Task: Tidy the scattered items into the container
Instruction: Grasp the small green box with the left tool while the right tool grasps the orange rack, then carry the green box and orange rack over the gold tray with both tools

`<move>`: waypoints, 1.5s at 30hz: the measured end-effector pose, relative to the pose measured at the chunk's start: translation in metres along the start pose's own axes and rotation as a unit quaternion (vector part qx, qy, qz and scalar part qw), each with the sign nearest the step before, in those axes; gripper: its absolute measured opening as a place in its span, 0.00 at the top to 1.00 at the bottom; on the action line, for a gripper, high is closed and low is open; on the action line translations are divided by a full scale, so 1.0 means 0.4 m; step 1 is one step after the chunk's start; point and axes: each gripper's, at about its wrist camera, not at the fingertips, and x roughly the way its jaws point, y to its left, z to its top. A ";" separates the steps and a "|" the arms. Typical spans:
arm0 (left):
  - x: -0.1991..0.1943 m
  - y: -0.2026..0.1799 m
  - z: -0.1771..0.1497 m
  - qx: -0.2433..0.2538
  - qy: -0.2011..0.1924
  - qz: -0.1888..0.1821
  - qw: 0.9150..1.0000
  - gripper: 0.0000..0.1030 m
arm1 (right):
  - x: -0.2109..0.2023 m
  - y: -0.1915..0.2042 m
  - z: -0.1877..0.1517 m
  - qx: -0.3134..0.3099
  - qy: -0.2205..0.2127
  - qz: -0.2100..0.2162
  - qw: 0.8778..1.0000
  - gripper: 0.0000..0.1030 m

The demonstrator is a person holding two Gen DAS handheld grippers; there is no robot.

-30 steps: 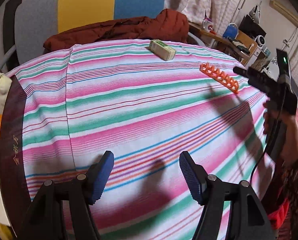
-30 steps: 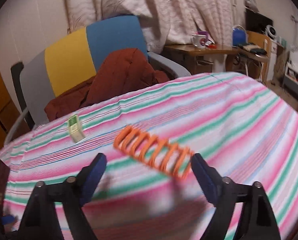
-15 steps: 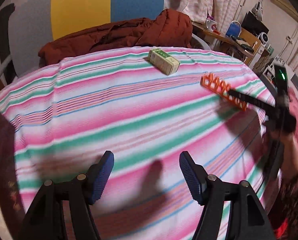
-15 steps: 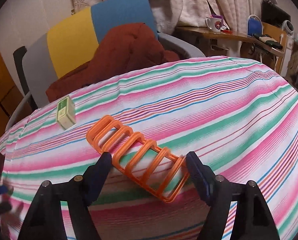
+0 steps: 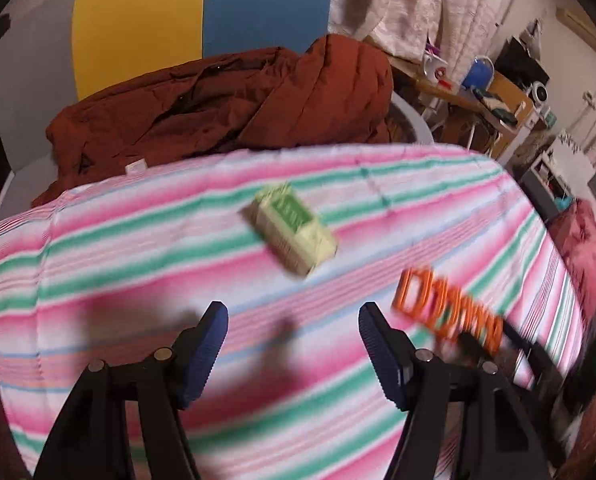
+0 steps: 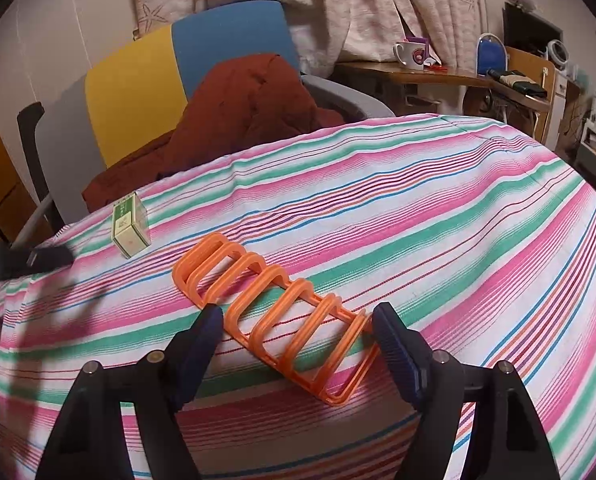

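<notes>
Right wrist view: striped tablecloth [image 6: 418,216], chair [image 6: 146,92] behind; both hand-held grippers spread, right [image 6: 296,334] straddling orange rack [image 6: 274,316].

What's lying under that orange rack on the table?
The orange rack lies directly on the striped tablecloth, whose stripes show through its loops. The table itself is hidden beneath the cloth.
</notes>
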 end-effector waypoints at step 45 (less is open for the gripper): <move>-0.156 0.169 -0.436 -0.011 -0.075 -0.025 0.997 0.71 | -0.095 0.153 -0.128 -0.048 0.032 -0.015 0.998 0.23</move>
